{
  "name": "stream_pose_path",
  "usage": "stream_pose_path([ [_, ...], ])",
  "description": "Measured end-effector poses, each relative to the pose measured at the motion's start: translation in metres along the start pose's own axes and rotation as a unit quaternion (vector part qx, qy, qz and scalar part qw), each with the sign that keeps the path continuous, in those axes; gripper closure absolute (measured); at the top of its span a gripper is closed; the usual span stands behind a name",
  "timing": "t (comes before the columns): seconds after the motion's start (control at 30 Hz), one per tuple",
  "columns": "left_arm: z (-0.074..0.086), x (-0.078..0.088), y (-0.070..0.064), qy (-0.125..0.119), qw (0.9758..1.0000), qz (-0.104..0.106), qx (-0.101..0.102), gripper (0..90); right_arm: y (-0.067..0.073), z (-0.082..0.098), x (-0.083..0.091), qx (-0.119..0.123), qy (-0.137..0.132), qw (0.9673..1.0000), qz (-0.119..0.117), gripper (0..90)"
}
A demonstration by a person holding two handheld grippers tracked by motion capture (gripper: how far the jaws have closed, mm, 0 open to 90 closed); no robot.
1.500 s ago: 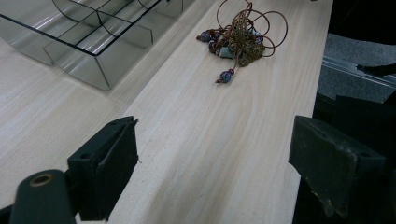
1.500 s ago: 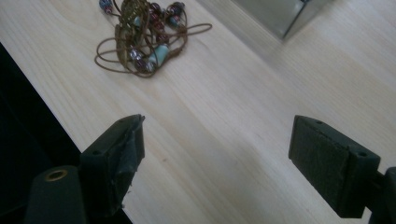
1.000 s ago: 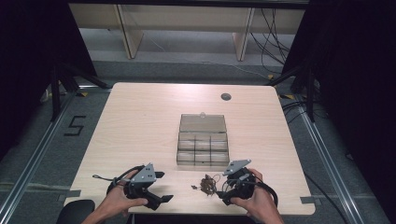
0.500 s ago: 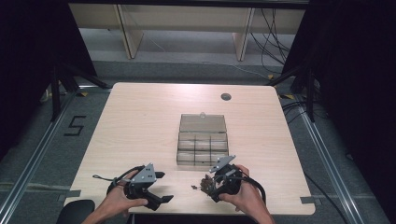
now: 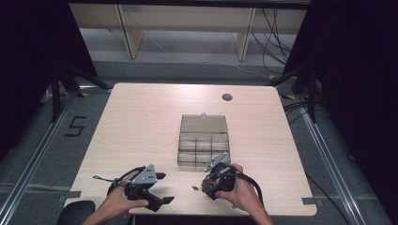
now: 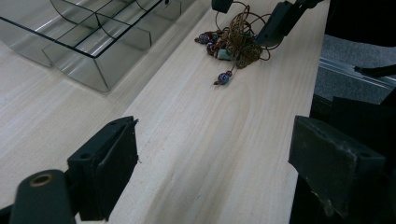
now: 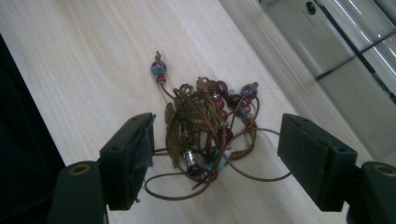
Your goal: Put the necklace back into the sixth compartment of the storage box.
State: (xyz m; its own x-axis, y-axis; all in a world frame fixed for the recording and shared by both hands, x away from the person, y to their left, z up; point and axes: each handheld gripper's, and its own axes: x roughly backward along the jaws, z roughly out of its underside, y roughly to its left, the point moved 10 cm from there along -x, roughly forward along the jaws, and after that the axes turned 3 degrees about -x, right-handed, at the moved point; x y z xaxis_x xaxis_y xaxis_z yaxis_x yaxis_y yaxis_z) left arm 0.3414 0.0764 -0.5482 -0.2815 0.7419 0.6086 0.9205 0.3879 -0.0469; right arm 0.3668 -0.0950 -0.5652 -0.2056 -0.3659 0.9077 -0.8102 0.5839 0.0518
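The right gripper (image 7: 215, 154) straddles the bead necklace (image 7: 205, 135) with jaws wide, probably to grab it, while the left gripper (image 6: 224, 172) waits open nearby.

the one readable mark is a black number "5" (image 5: 75, 126) on the grey floor (image 5: 28, 140) just left of the table, in the high view. nothing can be read on the table, the clear box, or in either gripper view.
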Motion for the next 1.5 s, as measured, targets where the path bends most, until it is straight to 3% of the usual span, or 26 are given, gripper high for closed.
stream_pose_path([
  [0.07, -0.003, -0.001, -0.001, -0.013, 0.9999, 0.000, 0.002, 15.0, 0.000, 0.000, -0.001, -0.002, 0.000, 1.0000, 0.002, 32.5],
  [0.1, -0.002, -0.001, -0.001, -0.009, 0.9999, 0.001, 0.009, 15.0, 0.003, 0.001, -0.001, -0.010, 0.006, 0.9999, -0.006, 34.0],
  [0.13, -0.002, -0.001, -0.001, -0.008, 0.9999, 0.002, 0.008, 15.0, 0.002, 0.000, -0.003, 0.004, 0.007, 0.9999, -0.007, 35.5],
  [0.17, -0.002, -0.001, -0.001, -0.009, 0.9999, 0.001, 0.008, 15.0, 0.004, 0.000, -0.004, -0.005, 0.010, 0.9999, -0.009, 37.8],
  [0.2, -0.002, -0.001, -0.001, -0.009, 0.9999, 0.001, 0.008, 15.0, 0.002, 0.000, -0.005, 0.006, 0.010, 0.9999, -0.007, 41.1],
  [0.3, -0.002, -0.001, 0.000, -0.009, 1.0000, -0.001, -0.002, 15.0, 0.005, -0.004, -0.007, 0.008, 0.011, 0.9998, -0.013, 52.0],
  [0.33, -0.002, -0.001, 0.000, -0.009, 1.0000, -0.001, -0.002, 15.0, 0.005, -0.004, -0.007, 0.008, 0.011, 0.9998, -0.013, 52.0],
  [0.4, -0.001, 0.000, -0.001, -0.005, 1.0000, -0.001, 0.003, 15.0, 0.007, -0.006, -0.009, 0.028, 0.012, 0.9992, -0.024, 63.3],
  [0.47, -0.002, 0.000, -0.001, -0.006, 1.0000, -0.002, 0.003, 15.0, 0.007, -0.007, -0.009, 0.028, 0.010, 0.9992, -0.025, 65.8],
  [0.5, -0.002, 0.000, -0.001, -0.006, 1.0000, -0.002, 0.002, 15.0, 0.009, -0.009, -0.006, 0.030, 0.006, 0.9990, -0.032, 75.4],
  [0.53, -0.002, 0.000, 0.000, -0.006, 0.9999, -0.001, -0.010, 15.0, 0.009, -0.009, -0.006, 0.030, 0.006, 0.9990, -0.032, 75.4],
  [0.63, -0.002, 0.000, -0.001, -0.006, 1.0000, -0.002, 0.003, 15.0, 0.011, -0.012, -0.001, 0.046, 0.005, 0.9983, -0.034, 84.4],
  [0.93, -0.002, -0.001, 0.000, -0.009, 1.0000, 0.001, -0.002, 15.0, 0.011, -0.019, 0.013, 0.071, 0.008, 0.9968, -0.035, 86.0],
  [0.97, -0.001, 0.000, 0.001, -0.001, 1.0000, 0.001, -0.009, 15.0, 0.010, -0.021, 0.015, 0.074, 0.007, 0.9967, -0.033, 86.0],
  [1.13, -0.001, -0.001, 0.000, -0.004, 1.0000, -0.001, 0.004, 15.0, 0.008, -0.028, 0.022, 0.068, 0.006, 0.9973, -0.026, 86.1],
  [1.27, 0.000, 0.000, 0.000, -0.002, 1.0000, 0.000, 0.003, 15.0, 0.005, -0.035, 0.029, 0.088, 0.008, 0.9958, -0.025, 86.2],
  [1.5, -0.001, -0.001, 0.000, -0.008, 0.9999, -0.002, 0.007, 15.0, -0.004, -0.051, 0.055, 0.090, 0.010, 0.9959, -0.012, 86.3],
])
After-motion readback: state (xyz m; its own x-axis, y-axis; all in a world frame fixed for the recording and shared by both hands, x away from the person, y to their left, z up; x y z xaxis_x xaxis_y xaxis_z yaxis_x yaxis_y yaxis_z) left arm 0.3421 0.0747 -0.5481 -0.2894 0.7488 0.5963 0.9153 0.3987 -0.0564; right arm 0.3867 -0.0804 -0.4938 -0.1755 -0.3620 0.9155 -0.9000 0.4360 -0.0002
